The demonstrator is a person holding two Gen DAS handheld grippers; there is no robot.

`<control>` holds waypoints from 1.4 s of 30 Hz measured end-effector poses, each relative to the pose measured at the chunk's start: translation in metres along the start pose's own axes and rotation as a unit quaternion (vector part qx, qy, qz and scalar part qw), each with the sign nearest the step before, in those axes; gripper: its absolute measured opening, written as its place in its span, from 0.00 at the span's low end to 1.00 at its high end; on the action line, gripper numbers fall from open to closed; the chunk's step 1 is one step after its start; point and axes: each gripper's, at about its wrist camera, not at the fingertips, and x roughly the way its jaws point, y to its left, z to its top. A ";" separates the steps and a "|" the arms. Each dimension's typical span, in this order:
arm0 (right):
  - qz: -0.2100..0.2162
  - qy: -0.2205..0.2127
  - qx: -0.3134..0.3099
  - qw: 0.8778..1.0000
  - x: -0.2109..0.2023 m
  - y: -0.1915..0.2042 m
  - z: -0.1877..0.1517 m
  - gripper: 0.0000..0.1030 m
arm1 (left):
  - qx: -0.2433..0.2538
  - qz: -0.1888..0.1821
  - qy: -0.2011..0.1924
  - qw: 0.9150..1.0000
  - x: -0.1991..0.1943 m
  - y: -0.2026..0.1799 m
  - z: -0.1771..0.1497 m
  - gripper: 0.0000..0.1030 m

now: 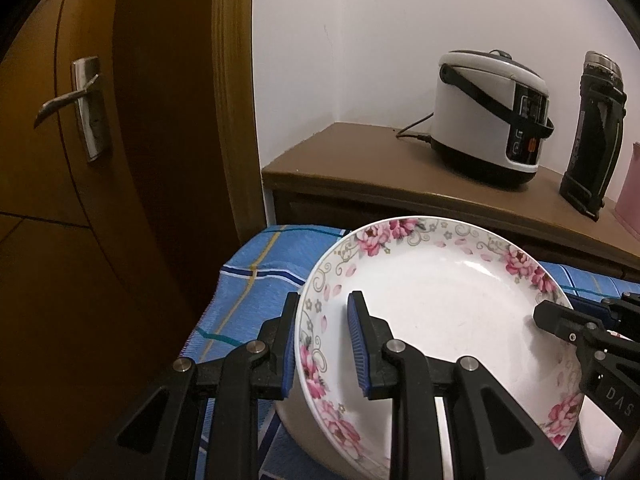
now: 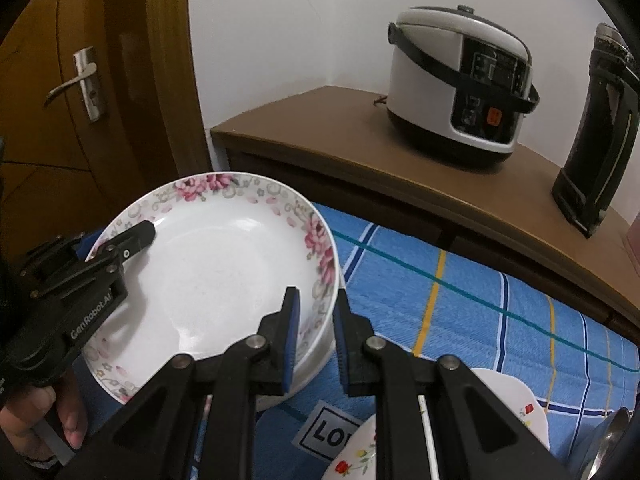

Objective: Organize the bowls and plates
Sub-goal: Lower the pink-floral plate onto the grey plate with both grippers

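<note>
A white plate with pink flowers on its rim [image 1: 436, 312] [image 2: 224, 268] is held from both sides over the blue plaid cloth [image 2: 480, 312]. My left gripper [image 1: 324, 344] is shut on its left rim, one pad inside and one outside; in the right wrist view the left gripper [image 2: 136, 236] shows at the plate's far left. My right gripper [image 2: 318, 336] is shut on the right rim and appears as the right gripper [image 1: 556, 316] at the right of the left wrist view. A second white dish [image 2: 320, 360] shows just under the plate; I cannot tell if they touch.
Two white bowls with small red flowers [image 2: 356, 460] [image 2: 520, 404] and a metal spoon [image 2: 612, 440] lie at the near right. Behind the cloth a brown cabinet [image 2: 320, 128] carries a rice cooker [image 2: 460, 84] and a black flask [image 2: 600, 132]. A wooden door [image 1: 100, 160] stands left.
</note>
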 end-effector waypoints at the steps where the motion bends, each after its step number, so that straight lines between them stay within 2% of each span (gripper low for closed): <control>1: -0.002 0.002 -0.001 1.000 0.001 0.000 0.000 0.16 | -0.001 -0.001 0.001 1.000 0.002 0.000 0.000 0.25; 17: -0.009 0.020 -0.009 1.000 0.014 0.009 0.006 0.18 | -0.008 0.009 0.012 1.000 0.019 0.006 0.000 0.25; 42: -0.017 0.045 -0.012 0.999 0.026 0.011 0.012 0.18 | -0.009 -0.007 0.055 0.998 0.037 0.010 -0.001 0.25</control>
